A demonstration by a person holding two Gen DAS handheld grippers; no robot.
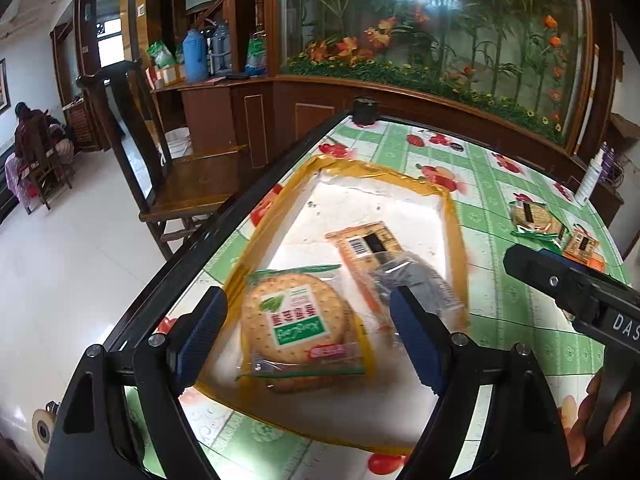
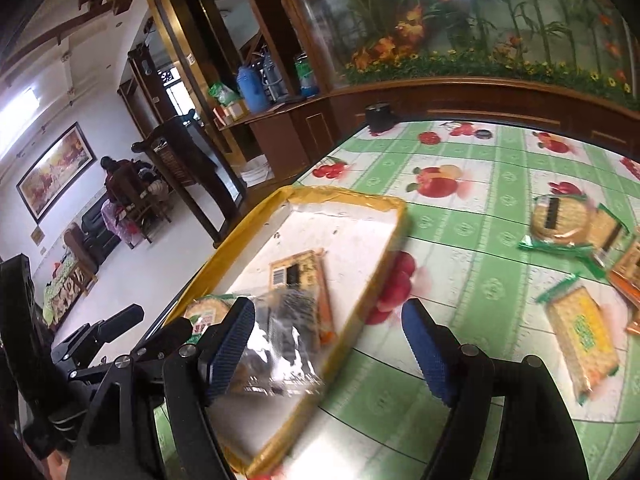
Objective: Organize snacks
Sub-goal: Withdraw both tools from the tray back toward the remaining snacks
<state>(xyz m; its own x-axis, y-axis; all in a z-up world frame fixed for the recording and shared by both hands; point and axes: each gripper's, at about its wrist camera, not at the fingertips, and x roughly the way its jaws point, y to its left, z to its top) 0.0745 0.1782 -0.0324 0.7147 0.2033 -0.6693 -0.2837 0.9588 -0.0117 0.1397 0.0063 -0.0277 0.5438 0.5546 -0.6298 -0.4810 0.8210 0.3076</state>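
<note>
Hovering over the tray (image 1: 454, 216), the left gripper (image 1: 310, 338) stands well open, empty — a round cracker pack (image 1: 298, 320) lies below it, beside an orange pack (image 1: 370, 246) and a clear dark-filled packet (image 2: 280, 344). The right gripper (image 2: 330, 346), also open, holds nothing; more packs (image 2: 580, 338) lie on the tabletop (image 2: 460, 240).

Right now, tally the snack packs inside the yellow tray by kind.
Round cracker pack, green label: 1
Orange pack with barcode: 1
Clear pack, dark contents: 1
Total: 3
</note>
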